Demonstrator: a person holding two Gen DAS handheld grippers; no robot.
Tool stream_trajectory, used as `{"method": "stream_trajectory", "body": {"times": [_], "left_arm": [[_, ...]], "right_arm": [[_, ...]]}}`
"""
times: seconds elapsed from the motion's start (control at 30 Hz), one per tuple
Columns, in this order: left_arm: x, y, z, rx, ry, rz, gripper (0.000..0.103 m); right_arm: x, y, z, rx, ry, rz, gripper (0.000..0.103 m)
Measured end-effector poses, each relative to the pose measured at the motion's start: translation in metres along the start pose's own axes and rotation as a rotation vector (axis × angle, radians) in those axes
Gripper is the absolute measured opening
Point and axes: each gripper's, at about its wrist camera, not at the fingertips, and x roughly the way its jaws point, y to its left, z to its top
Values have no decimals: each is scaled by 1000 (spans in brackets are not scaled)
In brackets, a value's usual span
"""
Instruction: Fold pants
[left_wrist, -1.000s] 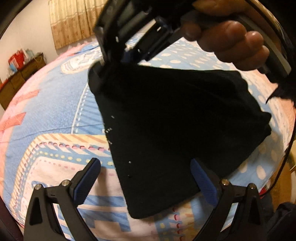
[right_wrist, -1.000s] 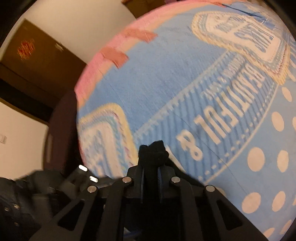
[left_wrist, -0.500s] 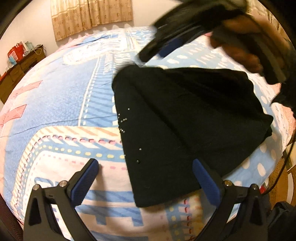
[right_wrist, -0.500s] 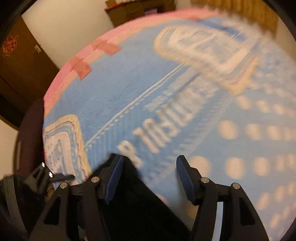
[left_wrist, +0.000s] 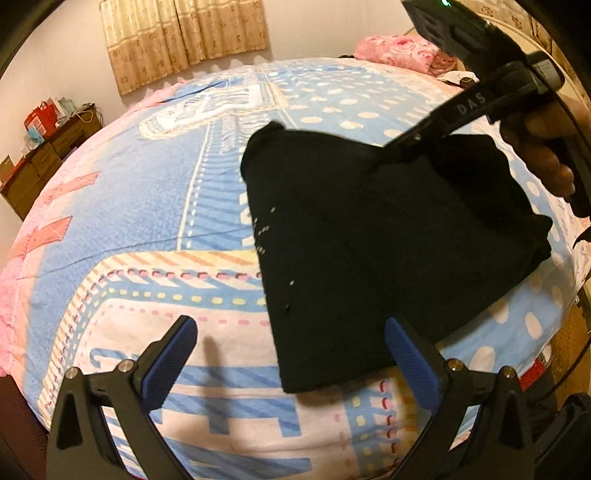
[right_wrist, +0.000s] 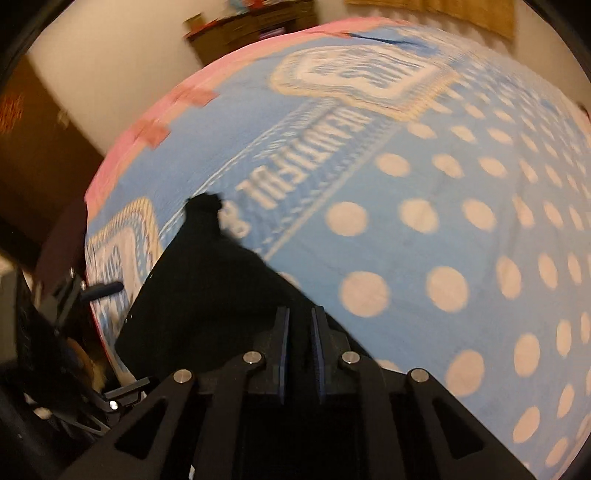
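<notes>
**A:** What do the pants (left_wrist: 388, 236) look like?

**B:** Black, thick and soft-looking, folded into a compact, roughly wedge-shaped bundle. They lie flat on the bed, on a blue blanket (left_wrist: 147, 206) with cream dots, striped borders and white lettering. A few tiny pale specks run down the left edge of the cloth. The narrow end points toward the foot of the left wrist view; the far corner rises to a small peak.

**B:** From the right wrist view the same pants (right_wrist: 207, 295) fill the lower left, with a little dark tuft sticking up at the far tip.

**A:** And the grippers?

**B:** The left gripper (left_wrist: 291, 354) hovers over the near edge of the bundle with its blue-padded fingers spread wide and nothing between them. The right gripper (right_wrist: 300, 332) has its jaws closing, the pads nearly together with only a thin gap. It sits right over the black fabric, but I cannot tell whether any cloth is pinched in that gap.

**A:** Any containers about?

**B:** A wooden dresser (left_wrist: 48, 155) by the wall carries red and pale bags; what is in them is too small to tell. A pink pillow (left_wrist: 399, 51) lies at the head of the bed.
</notes>
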Motion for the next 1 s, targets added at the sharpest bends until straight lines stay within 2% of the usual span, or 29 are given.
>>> {"method": "stream_trajectory", "body": {"times": [0.07,0.13,0.2,0.23,0.27,0.3,0.37,0.4,0.5,0.63,0.73,0.77,0.83,0.87,0.93,1.0], "left_arm": [[-4,-3,0,-1,-11,5,103],[-15,-2,1,8,-65,67,103],[-27,0,3,12,-125,116,103],[-30,2,4,8,-136,120,103],[-31,5,4,-6,-139,113,103],[-30,8,4,-15,-134,105,103],[-27,9,5,-32,-110,84,103],[-25,11,6,-40,-98,76,103],[-15,8,9,-48,-71,65,103],[-11,-3,15,-29,-55,107,103],[-4,-8,21,-24,-50,121,103],[-4,-9,21,-23,-49,123,103],[-4,-9,22,-23,-48,127,103],[-4,-9,22,-25,-47,126,103],[-2,-8,22,-34,-43,115,103],[1,-7,22,-42,-36,98,103]], "right_arm": [[2,-1,-4,5,-4,0,11],[-6,8,-9,-25,-42,-28,11],[-24,12,-15,-21,-106,-48,13],[-42,10,-24,6,-168,-50,14],[-54,6,-32,32,-212,-53,24],[-71,-1,-46,76,-269,-73,39],[-95,-18,-75,177,-352,-132,55],[-103,-26,-89,223,-379,-162,55],[-112,-45,-133,351,-393,-234,55],[-99,-45,-161,419,-400,-136,55],[-79,-34,-158,395,-375,-118,53],[-72,-32,-156,389,-366,-116,38],[-66,-26,-158,357,-372,-151,30],[-67,-25,-158,352,-384,-147,14],[-76,-28,-164,371,-413,-113,13],[-82,-28,-169,373,-421,-114,12]]}}
